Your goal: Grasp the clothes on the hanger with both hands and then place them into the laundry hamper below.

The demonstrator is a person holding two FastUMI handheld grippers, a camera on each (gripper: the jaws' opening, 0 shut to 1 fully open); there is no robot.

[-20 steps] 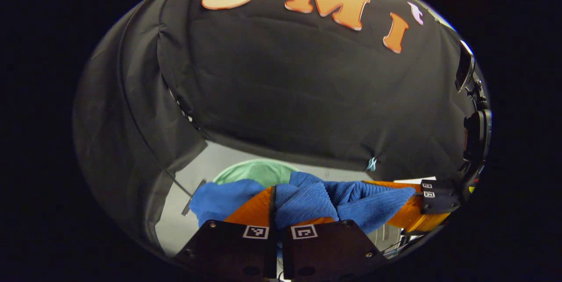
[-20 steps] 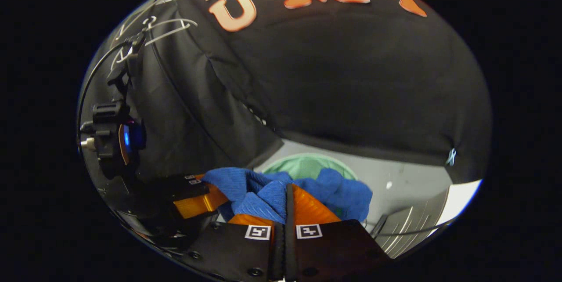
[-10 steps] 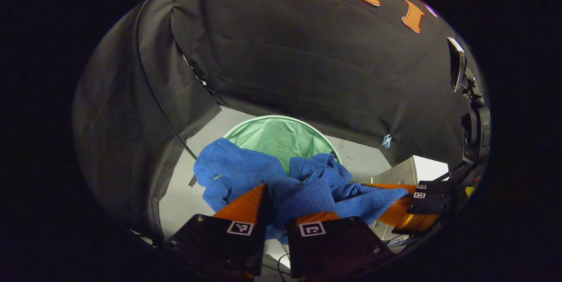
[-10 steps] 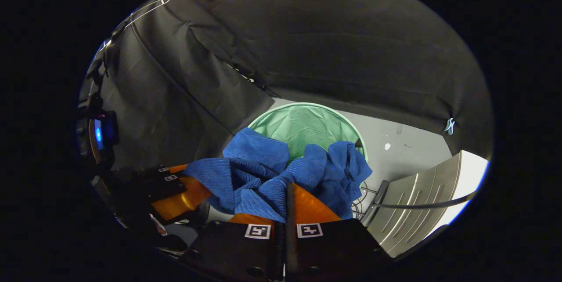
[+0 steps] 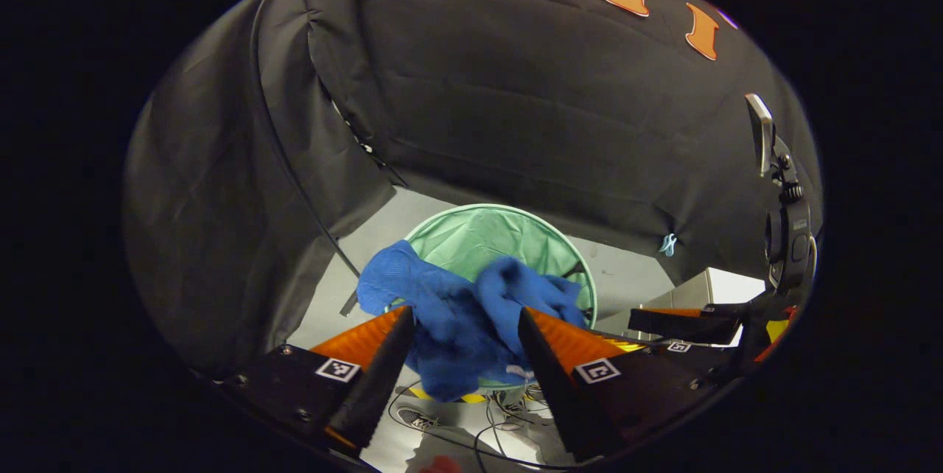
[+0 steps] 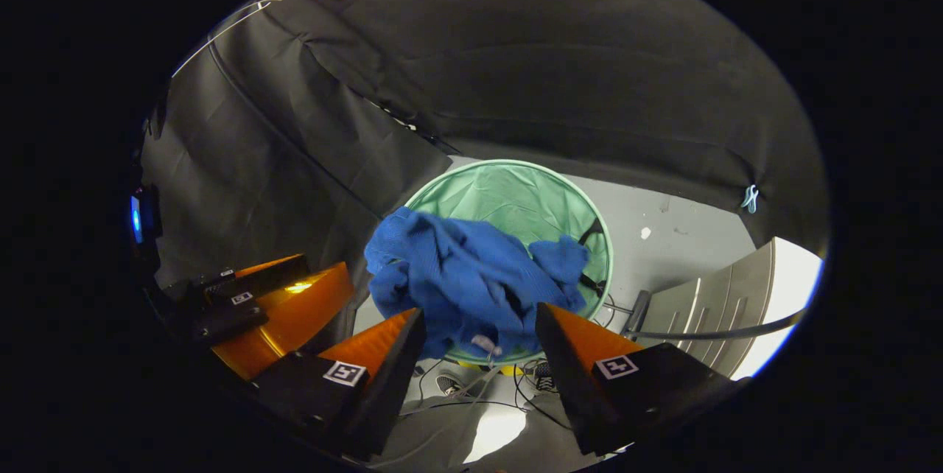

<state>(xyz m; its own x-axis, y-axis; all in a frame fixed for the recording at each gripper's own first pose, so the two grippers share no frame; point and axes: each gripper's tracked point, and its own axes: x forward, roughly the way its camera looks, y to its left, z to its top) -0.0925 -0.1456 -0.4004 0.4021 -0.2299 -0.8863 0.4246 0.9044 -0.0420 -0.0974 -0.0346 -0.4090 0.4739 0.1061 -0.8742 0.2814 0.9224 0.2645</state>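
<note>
A crumpled blue garment [image 5: 457, 311] [image 6: 460, 274] is loose below both grippers, draped over the near rim of the round green laundry hamper [image 5: 493, 237] [image 6: 516, 197] on the floor. My left gripper [image 5: 464, 314] is open just above the garment, its fingers apart and not touching the cloth. The right gripper [image 6: 479, 311] is open too, with the garment showing through the gap. At the right of the left gripper view is the right gripper [image 5: 685, 322]. At the left of the right gripper view is the left gripper [image 6: 280, 303].
The black cloth wall [image 6: 552, 75] hangs close behind the hamper. A silver ribbed panel [image 6: 707, 311] stands to the hamper's right. Cables [image 6: 471, 384] lie on the grey floor [image 6: 663, 244] beneath the grippers.
Both grippers went from shut on the blue garment to open. The garment has dropped free and now hangs lower over the hamper's near rim.
</note>
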